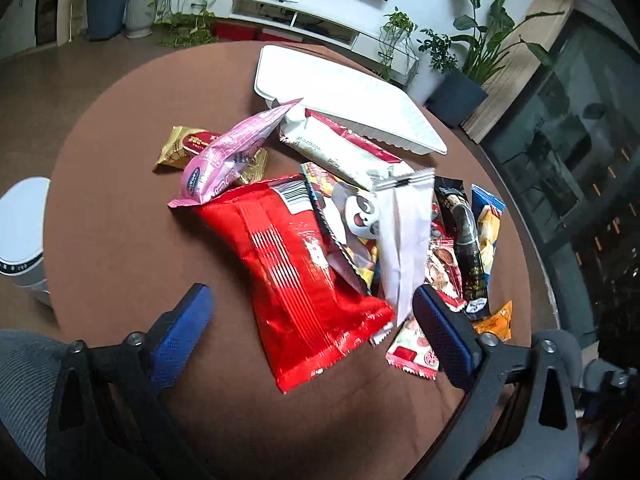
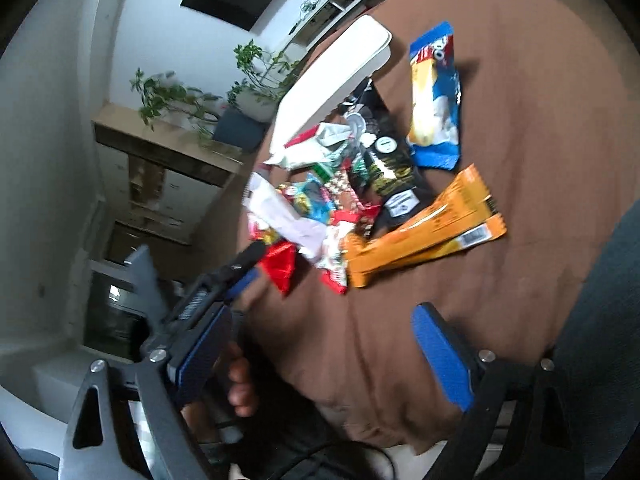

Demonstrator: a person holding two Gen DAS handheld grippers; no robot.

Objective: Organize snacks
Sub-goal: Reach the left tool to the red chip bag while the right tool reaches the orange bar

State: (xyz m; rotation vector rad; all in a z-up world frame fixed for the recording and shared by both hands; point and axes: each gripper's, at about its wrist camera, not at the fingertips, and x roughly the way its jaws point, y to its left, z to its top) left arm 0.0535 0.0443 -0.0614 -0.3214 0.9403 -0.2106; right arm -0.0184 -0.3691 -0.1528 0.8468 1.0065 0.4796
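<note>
Little of the sorting looks done: the snacks (image 1: 344,216) lie in one loose heap in the middle of the round brown counter (image 1: 120,220), overlapping each other, just beside a white tray (image 1: 360,96) whose inside cannot be seen from either view. The left tongs (image 1: 308,320) stand released, straddling the near end of a big red bag (image 1: 296,276) (no pad appears to press on it). The right tongs (image 2: 340,344) are released too, over bare cloth short of an orange packet (image 2: 424,228). The right wrist view is blurred, so the small wrappers deep in the pile cannot be told apart.
</note>
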